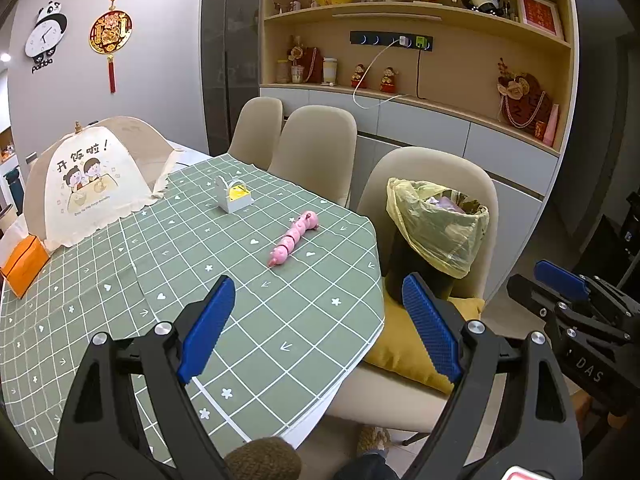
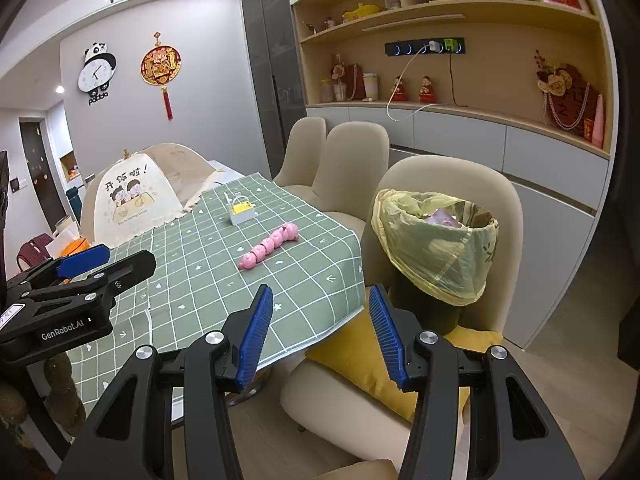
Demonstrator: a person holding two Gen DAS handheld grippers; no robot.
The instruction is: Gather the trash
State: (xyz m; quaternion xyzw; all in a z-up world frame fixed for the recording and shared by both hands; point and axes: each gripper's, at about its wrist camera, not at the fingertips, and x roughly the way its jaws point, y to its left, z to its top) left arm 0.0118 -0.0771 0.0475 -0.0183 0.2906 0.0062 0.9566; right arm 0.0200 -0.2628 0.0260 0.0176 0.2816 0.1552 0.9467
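Observation:
A dark trash bin lined with a yellow plastic bag (image 1: 438, 226) stands on a beige chair beside the table; it also shows in the right wrist view (image 2: 436, 244), with trash inside. A pink segmented toy (image 1: 294, 238) (image 2: 269, 246) lies on the green checked tablecloth (image 1: 200, 264) (image 2: 208, 276). A small grey box with a yellow insert (image 1: 234, 197) (image 2: 242, 212) stands farther back. My left gripper (image 1: 318, 298) is open and empty over the table's near corner. My right gripper (image 2: 320, 306) is open and empty, between the table edge and the bin.
A mesh food cover (image 1: 92, 180) and an orange box (image 1: 24, 266) sit at the table's left. Beige chairs (image 1: 316, 148) line the far side. A yellow cushion (image 2: 372, 360) lies on the bin's chair. Shelves and cabinets (image 1: 460, 128) fill the back wall.

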